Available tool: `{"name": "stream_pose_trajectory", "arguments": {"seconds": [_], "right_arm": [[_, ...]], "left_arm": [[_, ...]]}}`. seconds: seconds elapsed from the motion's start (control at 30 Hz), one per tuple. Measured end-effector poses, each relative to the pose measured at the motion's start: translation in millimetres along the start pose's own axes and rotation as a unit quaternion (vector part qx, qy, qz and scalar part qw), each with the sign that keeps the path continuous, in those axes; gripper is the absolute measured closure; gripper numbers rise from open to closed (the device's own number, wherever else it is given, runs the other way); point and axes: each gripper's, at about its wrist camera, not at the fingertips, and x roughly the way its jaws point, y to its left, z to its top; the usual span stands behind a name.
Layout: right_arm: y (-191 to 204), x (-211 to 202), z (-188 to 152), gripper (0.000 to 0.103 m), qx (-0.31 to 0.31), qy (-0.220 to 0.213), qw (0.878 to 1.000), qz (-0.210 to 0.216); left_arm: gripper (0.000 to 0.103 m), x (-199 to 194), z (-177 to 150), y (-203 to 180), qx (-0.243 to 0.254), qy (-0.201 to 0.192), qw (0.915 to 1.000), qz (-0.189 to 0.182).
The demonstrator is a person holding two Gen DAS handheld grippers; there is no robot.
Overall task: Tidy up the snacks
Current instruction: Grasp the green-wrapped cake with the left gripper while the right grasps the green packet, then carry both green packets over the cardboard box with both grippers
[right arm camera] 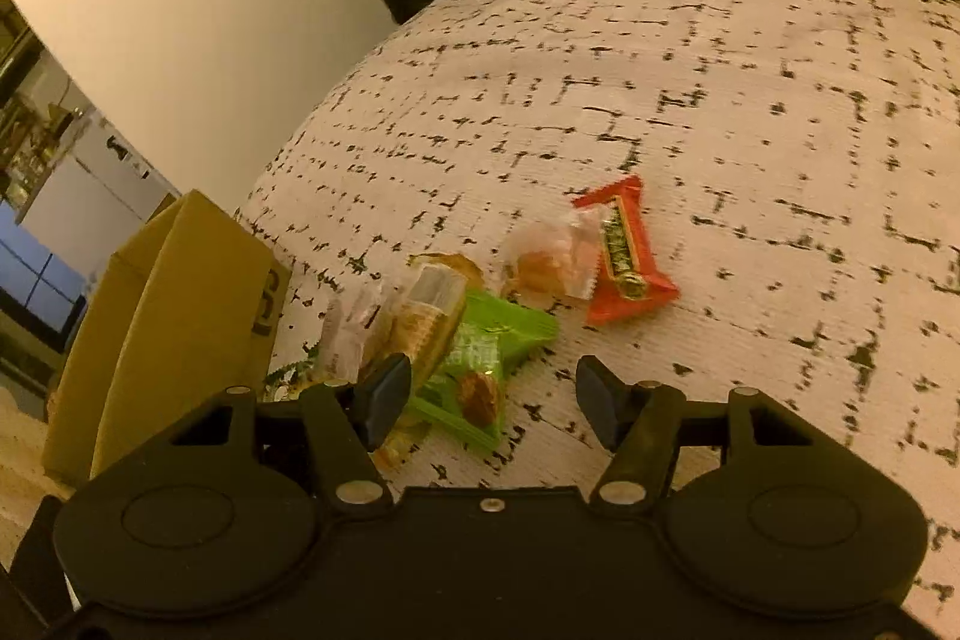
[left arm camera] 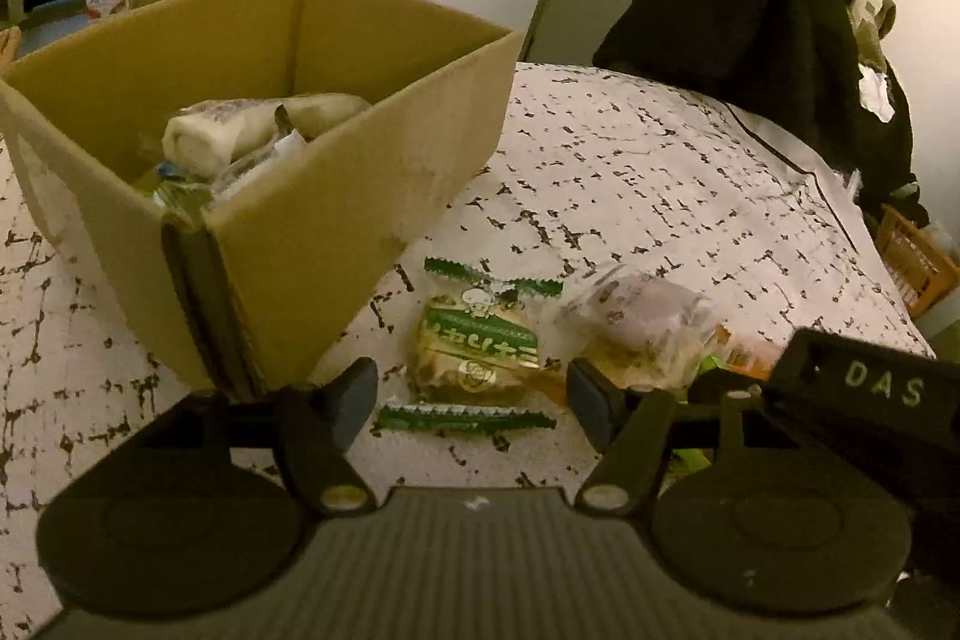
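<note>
The box (left arm camera: 336,196) was matt brown corrugated cardboard. Beside it, the tablecloth (left arm camera: 630,172) looked like woven, faintly ribbed cloth. Just right of the box lay glossy plastic wrappers: a green-edged cracker packet (left arm camera: 480,340), a clear crinkled pouch (left arm camera: 636,316), and farther right a shiny orange foil bar (right arm camera: 624,250).

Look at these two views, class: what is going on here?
A person with a gripper in each hand is sorting wrapped snacks on a patterned tablecloth into a cardboard box, which already holds several packets. The left gripper hangs, jaws open, over a green-edged snack. The right gripper, also open and empty, hovers near a lime-green packet. An orange wrapper lies farther off.
</note>
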Motion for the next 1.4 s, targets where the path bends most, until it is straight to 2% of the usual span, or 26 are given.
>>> {"name": "stream_pose_trajectory", "arguments": {"seconds": [0.1,0.13,0.2,0.23,0.37,0.67,1.13,1.4], "right_arm": [[4,1,-2,0.047,-0.021,0.0,1.0,-0.01],[5,1,-3,0.052,-0.024,-0.001,1.0,-0.014],[7,1,-4,0.063,-0.033,-0.001,0.999,-0.021],[7,2,-4,0.078,-0.035,0.006,0.999,-0.02],[11,0,-8,0.083,-0.048,0.006,0.998,-0.025],[11,-23,-14,0.085,-0.034,-0.011,0.999,-0.033],[25,-55,-14,0.085,0.003,-0.067,0.998,0.02],[42,-78,-13,0.085,-0.02,-0.097,0.994,0.04]], "left_arm": [[0.039,4,-4,-5,0.018,-0.003,0.9998,0.009],[0.043,4,-4,-6,0.022,-0.005,0.9997,0.013],[0.047,4,-6,-6,0.03,-0.007,0.9994,0.016],[0.051,4,-7,-6,0.032,-0.008,0.9993,0.017],[0.06,-1,-5,-2,0.026,-0.004,0.9996,0.001],[0.061,-30,-8,0,0.034,-0.003,0.9989,-0.03],[0.061,-81,7,2,0.066,-0.044,0.9941,-0.074],[0.061,-108,21,13,0.06,-0.056,0.993,-0.085]]}}
